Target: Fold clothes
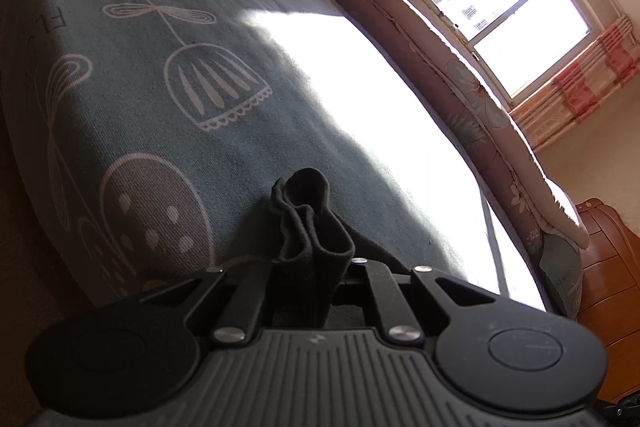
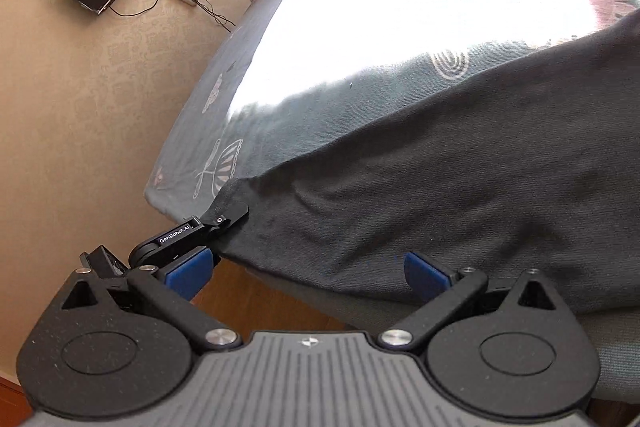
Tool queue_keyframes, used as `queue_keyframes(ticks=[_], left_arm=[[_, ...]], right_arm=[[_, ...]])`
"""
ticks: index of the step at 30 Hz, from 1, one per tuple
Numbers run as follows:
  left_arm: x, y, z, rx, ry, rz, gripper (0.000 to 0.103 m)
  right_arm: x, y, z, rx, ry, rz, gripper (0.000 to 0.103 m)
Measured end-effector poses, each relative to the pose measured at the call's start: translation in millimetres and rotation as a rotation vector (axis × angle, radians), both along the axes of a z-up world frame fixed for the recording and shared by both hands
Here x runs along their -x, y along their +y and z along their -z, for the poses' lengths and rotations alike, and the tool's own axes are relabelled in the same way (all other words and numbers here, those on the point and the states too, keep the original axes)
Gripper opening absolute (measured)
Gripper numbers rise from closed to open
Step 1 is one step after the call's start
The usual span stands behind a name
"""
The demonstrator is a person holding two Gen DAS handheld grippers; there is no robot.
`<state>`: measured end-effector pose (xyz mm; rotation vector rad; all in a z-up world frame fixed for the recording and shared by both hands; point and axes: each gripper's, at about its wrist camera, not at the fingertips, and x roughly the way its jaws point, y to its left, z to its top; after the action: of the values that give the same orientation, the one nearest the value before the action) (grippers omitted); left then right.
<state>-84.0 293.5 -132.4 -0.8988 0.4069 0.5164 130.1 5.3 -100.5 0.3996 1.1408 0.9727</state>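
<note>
Item: dark garment [image 2: 460, 187], spread on the bed [image 1: 140, 67], lower right of frame. My left tongs [image 1: 316, 267] pinch its bunched corner; right tongs [image 2: 308, 271] gape empty (just above the near hem). Next, probably: right grips hem, fold over.

The left gripper's [image 1: 310, 267] fingertips are hidden inside the bunched dark garment [image 1: 308, 223] they pinch. In the right wrist view the garment [image 2: 460, 195] runs off the right edge, so its full shape is unknown. Sunlight washes out a broad patch of the bedsheet [image 2: 400, 7], erasing its pattern. The window [image 1: 508, 11] is too bright to see through.
</note>
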Motion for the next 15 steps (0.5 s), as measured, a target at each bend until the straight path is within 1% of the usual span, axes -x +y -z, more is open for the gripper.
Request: queue_keyframes(ticks=[4, 12, 15], left_arm=[[-8, -9, -17, -0.065, 0.029, 0.035, 0.008], [-32, -30, -47, -0.195, 0.096, 0.093, 0.008], [-38, -38, -54, -0.220, 0.108, 0.111, 0.008]], right_arm=[[-6, -31, -2, -0.013, -0.010, 0.068, 0.103], [-13, -74, -6, -0.054, -0.017, 0.181, 0.103], [-15, -87, -7, -0.066, -0.021, 0.212, 0.103]])
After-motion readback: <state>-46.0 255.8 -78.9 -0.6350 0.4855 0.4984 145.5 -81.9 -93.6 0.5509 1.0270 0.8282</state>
